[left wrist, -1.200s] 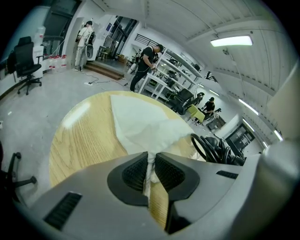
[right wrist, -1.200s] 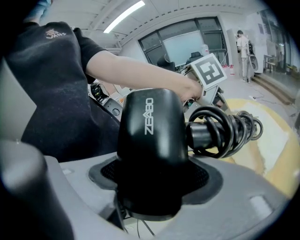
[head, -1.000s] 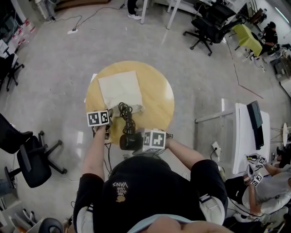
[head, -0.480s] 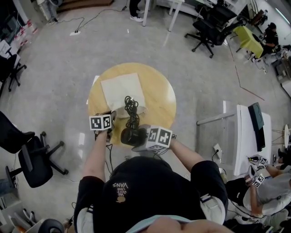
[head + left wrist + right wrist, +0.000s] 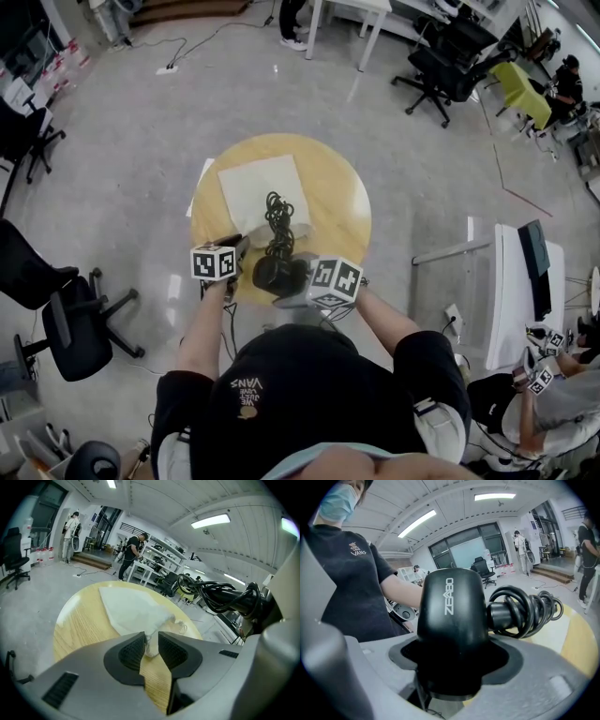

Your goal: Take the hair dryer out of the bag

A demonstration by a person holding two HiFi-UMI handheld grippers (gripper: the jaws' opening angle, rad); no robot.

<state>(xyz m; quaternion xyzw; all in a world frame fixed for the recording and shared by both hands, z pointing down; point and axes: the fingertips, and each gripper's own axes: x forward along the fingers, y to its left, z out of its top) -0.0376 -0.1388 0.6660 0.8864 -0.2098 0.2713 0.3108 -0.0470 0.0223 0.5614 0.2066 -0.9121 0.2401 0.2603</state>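
1. The right gripper [image 5: 450, 665] is clamped on the hair dryer [image 5: 450, 616]. Its two jaws close on the lower part of the black body, one on each side. The body rises upright out of the grip, and the print on it runs vertically.
2. The coiled cord [image 5: 525, 609] projects from the dryer on the side away from the person, clear of the jaws.
3. In the head view the dryer is fully outside the bag [image 5: 258, 187]. It is held at the near edge of the round table [image 5: 342, 202], just in front of the person's chest. The cord extends over the near end of the bag.
4. The bag lies flat on the table, beyond the dryer, and its near end is crumpled.
5. The left gripper [image 5: 151, 646] is just left of the dryer and does not touch it. Its jaws stand a narrow gap apart and have just been opening. A bunched fold of the bag's near corner stands in that gap, and the tabletop shows below it.
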